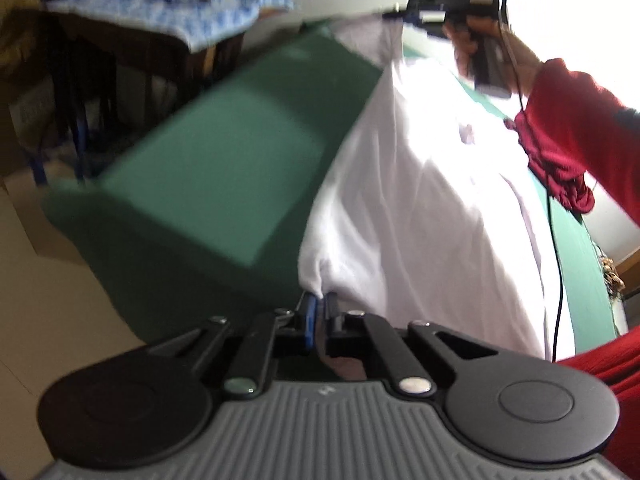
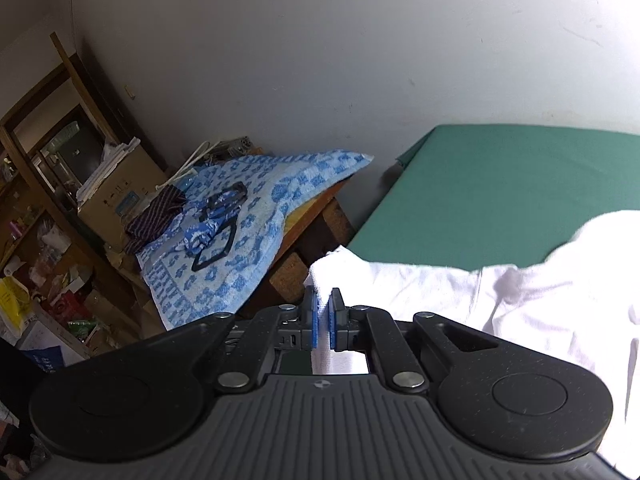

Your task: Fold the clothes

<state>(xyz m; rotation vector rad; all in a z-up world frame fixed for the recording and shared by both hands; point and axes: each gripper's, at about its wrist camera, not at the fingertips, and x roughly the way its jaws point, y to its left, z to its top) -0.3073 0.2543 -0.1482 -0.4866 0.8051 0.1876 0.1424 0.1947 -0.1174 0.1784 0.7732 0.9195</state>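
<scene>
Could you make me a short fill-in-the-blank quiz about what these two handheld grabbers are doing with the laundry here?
1. Both the left gripper and the right gripper are shut on a ____ garment.
2. The garment lies over a table covered in ____ cloth.
3. The hand holding the right gripper comes out of a ____ sleeve.
4. The side table nearby is draped with a blue-and-white patterned ____.

Missing words: white; green; red; towel

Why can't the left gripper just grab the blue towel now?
Probably not yet: the left gripper is shut on the white shirt, and the blue towel lies on another table past the green one.
</scene>
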